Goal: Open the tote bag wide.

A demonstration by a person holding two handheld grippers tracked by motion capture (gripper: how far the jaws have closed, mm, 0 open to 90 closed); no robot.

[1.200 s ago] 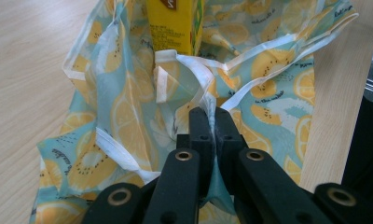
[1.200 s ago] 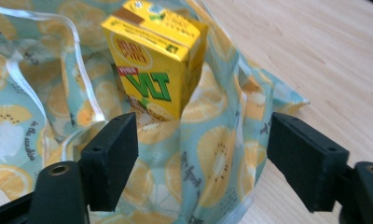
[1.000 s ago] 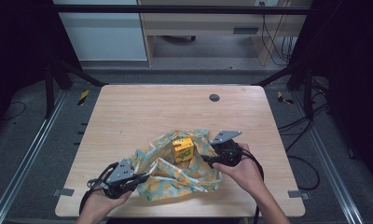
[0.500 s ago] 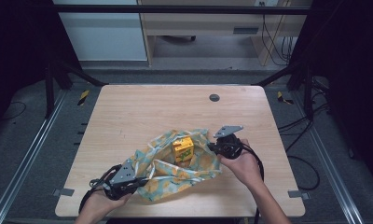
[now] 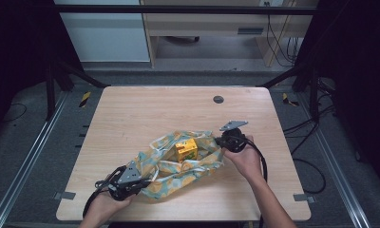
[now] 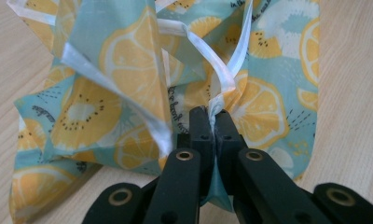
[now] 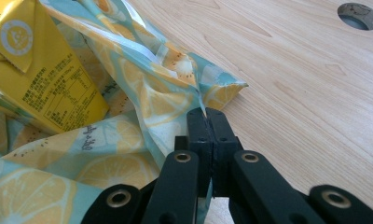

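Crumpled lemon-print cloth bag (image 5: 178,164), yellow carton (image 5: 185,149) inside, jaws of left gripper (image 6: 211,122) and right gripper (image 7: 206,116) clamping its edges

A thin, crumpled teal cloth printed with yellow lemon slices and edged in white ribbon (image 5: 178,168) lies spread on the light wooden table (image 5: 145,114), towards its near edge and well short of the round grey hole (image 5: 218,99). A small yellow drink carton with printed labels (image 5: 186,149) stands upright on the cloth's middle, folds rising around it.
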